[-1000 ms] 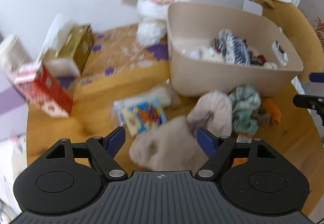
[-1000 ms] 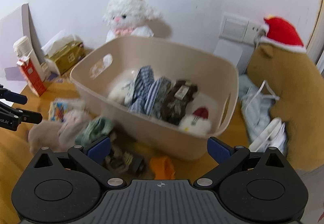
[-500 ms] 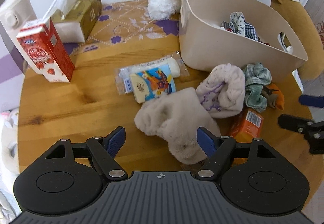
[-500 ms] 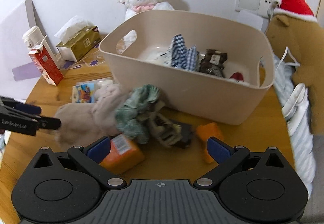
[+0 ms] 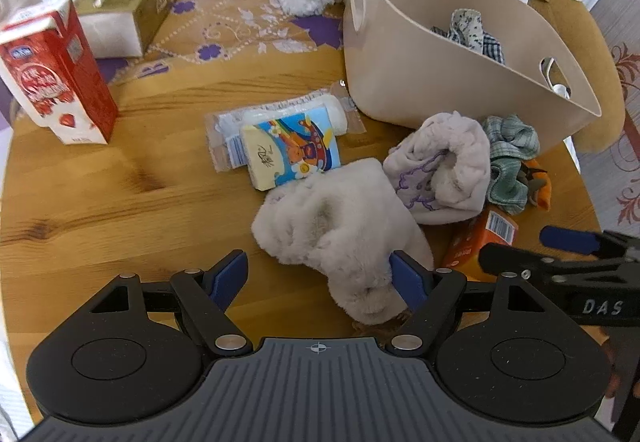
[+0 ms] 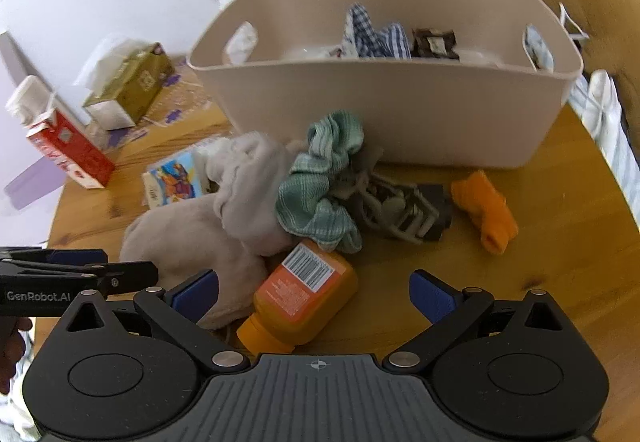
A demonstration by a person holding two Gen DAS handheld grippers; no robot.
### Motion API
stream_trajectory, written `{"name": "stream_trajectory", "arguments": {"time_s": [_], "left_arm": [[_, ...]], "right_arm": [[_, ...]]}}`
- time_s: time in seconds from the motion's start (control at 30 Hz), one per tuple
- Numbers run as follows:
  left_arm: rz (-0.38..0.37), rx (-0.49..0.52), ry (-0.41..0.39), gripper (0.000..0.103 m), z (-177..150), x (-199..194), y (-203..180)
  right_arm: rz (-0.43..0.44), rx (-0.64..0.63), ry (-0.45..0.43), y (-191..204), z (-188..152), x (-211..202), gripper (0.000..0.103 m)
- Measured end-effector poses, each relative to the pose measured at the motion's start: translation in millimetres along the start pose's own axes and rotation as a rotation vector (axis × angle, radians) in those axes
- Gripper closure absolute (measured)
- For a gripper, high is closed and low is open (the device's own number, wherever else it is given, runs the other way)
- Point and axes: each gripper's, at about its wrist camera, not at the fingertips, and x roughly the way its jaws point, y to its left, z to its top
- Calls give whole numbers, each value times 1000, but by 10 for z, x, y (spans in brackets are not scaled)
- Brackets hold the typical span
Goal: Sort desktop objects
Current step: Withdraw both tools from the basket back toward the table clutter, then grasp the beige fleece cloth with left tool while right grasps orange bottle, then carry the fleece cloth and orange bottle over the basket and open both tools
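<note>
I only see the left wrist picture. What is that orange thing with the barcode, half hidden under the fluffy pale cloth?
Observer: In the right wrist view it is an orange plastic bottle, lying on its side on the round wooden table.
Operator: Is the other claw holding it?
Observer: No. The right gripper is open; the bottle shows between its blue pads, which do not press it.
Operator: Anything behind the green checked cloth?
Observer: Yes, a grey plastic hair claw lies right against the green checked cloth.
</note>
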Motion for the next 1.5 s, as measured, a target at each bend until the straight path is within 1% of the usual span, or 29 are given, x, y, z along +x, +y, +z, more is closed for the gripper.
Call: {"name": "stream_trajectory", "arguments": {"time_s": [0.27, 0.33, 0.43, 0.5, 0.53, 0.57, 0.6, 0.67, 0.7, 0.73, 0.77, 0.8, 0.83, 0.87, 0.9, 0.93, 1.03, 1.17, 1.33, 1.5], "left_arm": [[-14, -9, 17, 24, 32, 176, -3], [3, -14, 14, 24, 35, 198, -13], [34, -24, 10, 24, 26, 215, -15], [30, -24, -4, 27, 19, 211, -17], [25, -18, -10, 29, 18, 212, -20], [21, -7, -11, 33, 20, 220, -25], [16, 3, -8, 38, 24, 233, -33], [10, 7, 4, 43, 26, 260, -41], [10, 5, 8, 46, 29, 273, -49], [10, 5, 7, 48, 31, 279, -54], [8, 8, 5, 52, 32, 283, -61], [6, 11, 4, 57, 35, 287, -70], [2, 15, 3, 61, 36, 289, -80], [-3, 20, 4, 70, 37, 291, -89], [-15, 27, 7, 81, 39, 294, -103], [-18, 37, 9, 81, 37, 292, -120], [-8, 71, 0, 86, 13, 267, -183], [-9, 81, -11, 89, -14, 213, -215], [-15, 89, -34, 90, -60, 114, -253], [-19, 77, -70, 90, -112, -36, -236]], "right_arm": [[-82, 21, 45, 63, -44, 189, 0], [-107, 23, 58, 83, -27, 246, 0], [-174, -12, 88, 140, -13, 324, 0], [-189, -32, 83, 163, -22, 334, 1], [-196, -37, 82, 163, -25, 337, 3], [-197, -37, 86, 158, -26, 345, 9], [-194, -33, 93, 140, -26, 351, 12], [-188, -22, 113, 102, -21, 369, 23], [-187, -17, 117, 83, -22, 372, 25], [-185, -12, 119, 59, -24, 370, 30], [-182, -8, 120, 43, -16, 366, 38], [-175, -6, 123, 23, -13, 365, 42], [-163, -7, 128, 1, -13, 367, 50], [-153, -8, 134, -20, -14, 370, 59], [-145, -10, 139, -35, -17, 370, 63], [-134, -13, 138, -51, -21, 366, 66], [-116, -27, 137, -82, -33, 343, 67], [-84, -43, 140, -104, -57, 288, 67], [-32, -61, 120, -90, -89, 119, 67], [20, -52, 101, -123, -39, -22, 67]]}}
